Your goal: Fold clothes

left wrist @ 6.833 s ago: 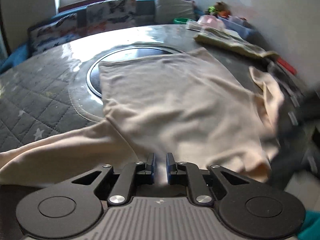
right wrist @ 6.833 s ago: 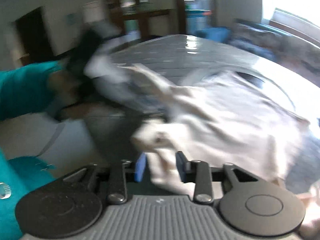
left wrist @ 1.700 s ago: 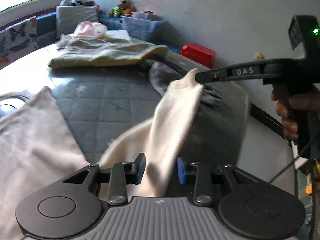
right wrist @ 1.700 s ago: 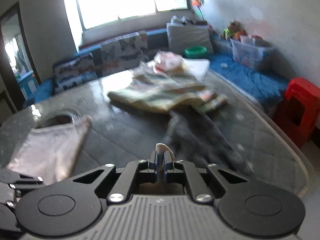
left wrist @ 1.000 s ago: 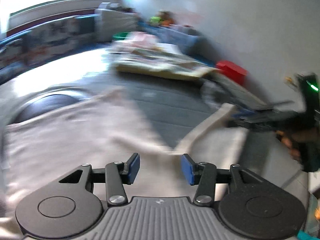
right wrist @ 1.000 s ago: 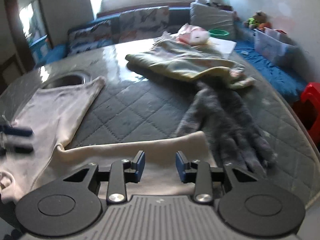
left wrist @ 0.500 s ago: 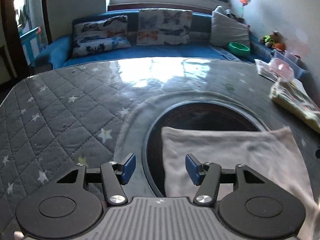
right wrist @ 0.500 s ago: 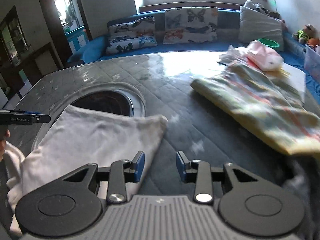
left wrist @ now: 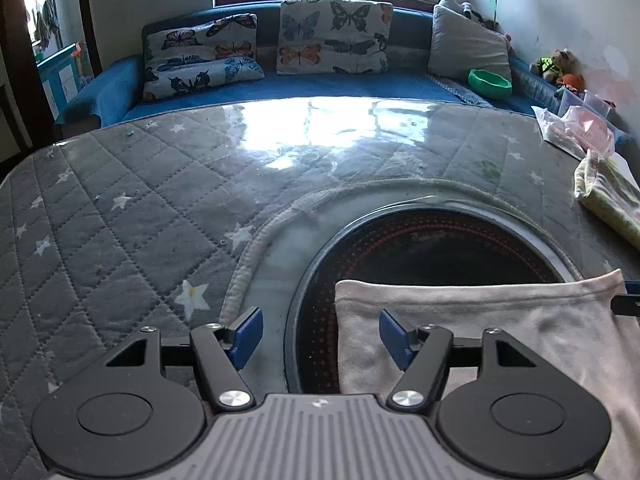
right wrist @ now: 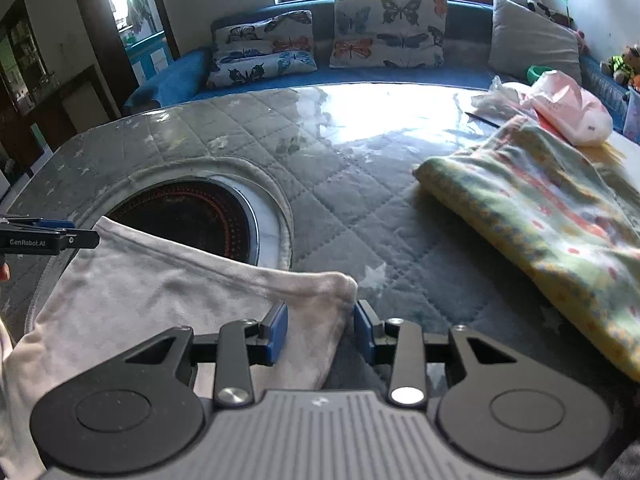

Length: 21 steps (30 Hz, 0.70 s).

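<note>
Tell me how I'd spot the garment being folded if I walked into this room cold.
Find the big quilted grey table in front of the blue sofa, then the dark round inset in its top. The pale shirt lies flat over the inset's near edge, between the left gripper and right gripper. It is plain cream, unlike the yellow-green patterned cloth farther right.

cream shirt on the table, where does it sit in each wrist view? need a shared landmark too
Left wrist: the cream shirt fills the lower right, its far left corner between the open left gripper fingers.
Right wrist: cream shirt at lower left, its far right corner between the open right gripper fingers.
Shared landmark: the round dark cooktop, partly under the shirt's far edge.
</note>
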Motion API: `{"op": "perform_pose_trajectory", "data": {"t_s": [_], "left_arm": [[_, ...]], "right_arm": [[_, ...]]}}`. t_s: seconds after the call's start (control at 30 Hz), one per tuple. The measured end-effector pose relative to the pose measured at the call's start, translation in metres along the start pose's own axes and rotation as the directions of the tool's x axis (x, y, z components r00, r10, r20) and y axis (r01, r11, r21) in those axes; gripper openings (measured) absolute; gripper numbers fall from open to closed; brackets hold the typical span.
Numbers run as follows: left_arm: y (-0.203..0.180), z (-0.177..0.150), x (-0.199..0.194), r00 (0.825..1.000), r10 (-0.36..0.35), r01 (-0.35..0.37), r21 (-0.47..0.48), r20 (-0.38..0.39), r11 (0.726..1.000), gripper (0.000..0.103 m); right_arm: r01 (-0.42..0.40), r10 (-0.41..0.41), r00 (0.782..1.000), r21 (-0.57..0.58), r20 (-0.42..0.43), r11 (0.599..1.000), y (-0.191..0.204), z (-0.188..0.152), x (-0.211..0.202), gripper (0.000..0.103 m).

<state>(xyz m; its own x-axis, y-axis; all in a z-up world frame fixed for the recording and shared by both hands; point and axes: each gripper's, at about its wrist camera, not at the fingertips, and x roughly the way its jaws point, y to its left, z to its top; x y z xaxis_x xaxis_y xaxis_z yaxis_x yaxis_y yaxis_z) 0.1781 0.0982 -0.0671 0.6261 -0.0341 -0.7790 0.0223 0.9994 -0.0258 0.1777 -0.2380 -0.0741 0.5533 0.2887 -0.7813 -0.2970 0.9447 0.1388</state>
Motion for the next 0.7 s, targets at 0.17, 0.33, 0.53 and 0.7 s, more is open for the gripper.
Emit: {"op": "perform_pose_trajectory", "data": {"t_s": [0.17,0.33,0.53,0.7], "left_arm": [[-0.006,-0.002,0.002,1.0,0.01,-0.011,0.037,0.028,0.999,0.042],[-0.003,0.003,0.002,0.999,-0.008,0.007,0.02,0.048,1.0,0.009],[0.021,0.016,-0.002,0.993,0.057,-0.053,-0.04,0.101,0.998,0.004],[0.053,0.026,0.003,0.994,0.08,-0.07,-0.125,0.078,0.99,0.004]], "right_arm": [[0.015,-0.015,1.0,-0.033,0.0,0.999,0.007,0.007,0.004,0.023],[0.01,-0.01,1.0,-0.055,-0.001,0.998,0.013,0.017,0.009,0.012],[0.008,-0.004,0.999,-0.102,0.047,0.995,0.031,0.043,0.025,0.011],[0.009,0.0,0.998,-0.134,0.066,0.991,0.046,0.062,0.047,0.011]]}}
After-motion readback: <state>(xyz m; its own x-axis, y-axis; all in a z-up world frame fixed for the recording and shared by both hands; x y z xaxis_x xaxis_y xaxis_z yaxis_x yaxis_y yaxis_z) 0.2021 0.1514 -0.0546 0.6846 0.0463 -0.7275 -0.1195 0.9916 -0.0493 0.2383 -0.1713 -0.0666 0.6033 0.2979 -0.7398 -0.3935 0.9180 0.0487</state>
